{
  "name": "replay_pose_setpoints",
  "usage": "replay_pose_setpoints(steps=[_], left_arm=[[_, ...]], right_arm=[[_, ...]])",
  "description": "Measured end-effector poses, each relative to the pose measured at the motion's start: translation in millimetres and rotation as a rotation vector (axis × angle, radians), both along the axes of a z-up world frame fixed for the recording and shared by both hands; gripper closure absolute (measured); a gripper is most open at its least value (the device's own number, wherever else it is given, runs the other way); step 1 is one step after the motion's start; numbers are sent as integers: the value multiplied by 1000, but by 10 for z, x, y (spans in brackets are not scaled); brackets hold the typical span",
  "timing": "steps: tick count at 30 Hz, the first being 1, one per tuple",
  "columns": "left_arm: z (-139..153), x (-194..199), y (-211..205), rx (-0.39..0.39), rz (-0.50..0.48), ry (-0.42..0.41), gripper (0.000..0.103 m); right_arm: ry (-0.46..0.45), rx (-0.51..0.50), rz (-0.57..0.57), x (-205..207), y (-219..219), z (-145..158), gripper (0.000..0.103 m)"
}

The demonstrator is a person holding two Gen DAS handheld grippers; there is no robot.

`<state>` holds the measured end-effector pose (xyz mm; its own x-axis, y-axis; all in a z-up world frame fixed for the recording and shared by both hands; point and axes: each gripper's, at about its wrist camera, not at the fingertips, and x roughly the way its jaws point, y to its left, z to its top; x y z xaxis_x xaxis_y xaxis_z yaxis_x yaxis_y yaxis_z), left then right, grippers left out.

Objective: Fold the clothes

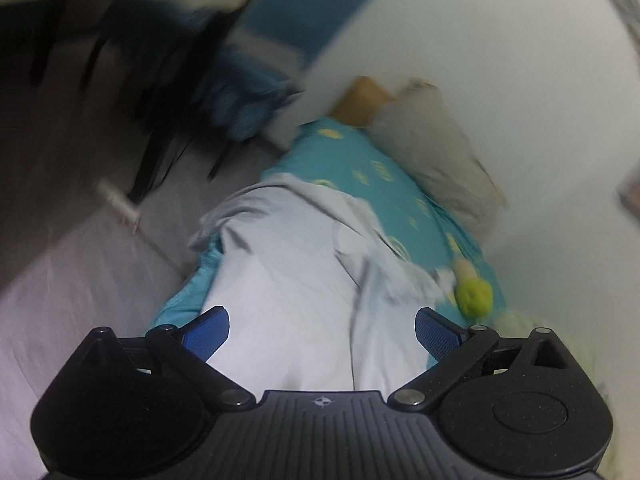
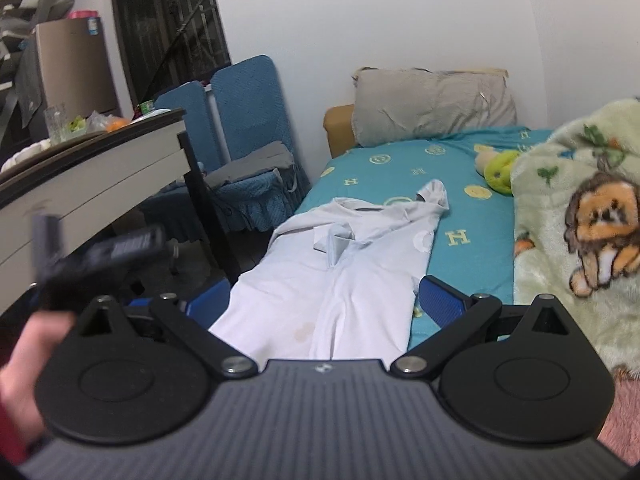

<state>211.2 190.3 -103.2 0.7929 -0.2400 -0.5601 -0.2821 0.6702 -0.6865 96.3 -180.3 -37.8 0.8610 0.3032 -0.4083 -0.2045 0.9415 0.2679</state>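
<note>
While a pale grey-white long-sleeved garment (image 2: 340,264) lies flat on the teal patterned bedsheet (image 2: 472,216), left gripper (image 1: 322,334) and right gripper (image 2: 324,302) hover spread, gripping nothing, pillow at twelve o'clock.

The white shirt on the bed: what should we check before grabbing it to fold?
1. Left gripper open: ok, blue fingers spread wide.
2. Right gripper open: ok, nothing held.
3. White shirt lying flat on the teal sheet: not ok, its far end is bunched and folded over.
4. Room beside the shirt: not ok, the green blanket and plush toy sit close on one side.
5. Shirt fully on the bed: cannot tell, its near end is hidden behind the grippers.
</note>
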Motion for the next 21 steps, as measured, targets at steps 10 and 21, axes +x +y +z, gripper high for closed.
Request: replay_pose_setpoints(steps=[10,21], left_arm=[[-1359,967,1138,-275,288,229,3],[-2269,1671,1323,-670,240,297,3]], right_arm=[[210,53,-173,431,-144,-640,1],[264,-52,-172,953,102,-855,1]])
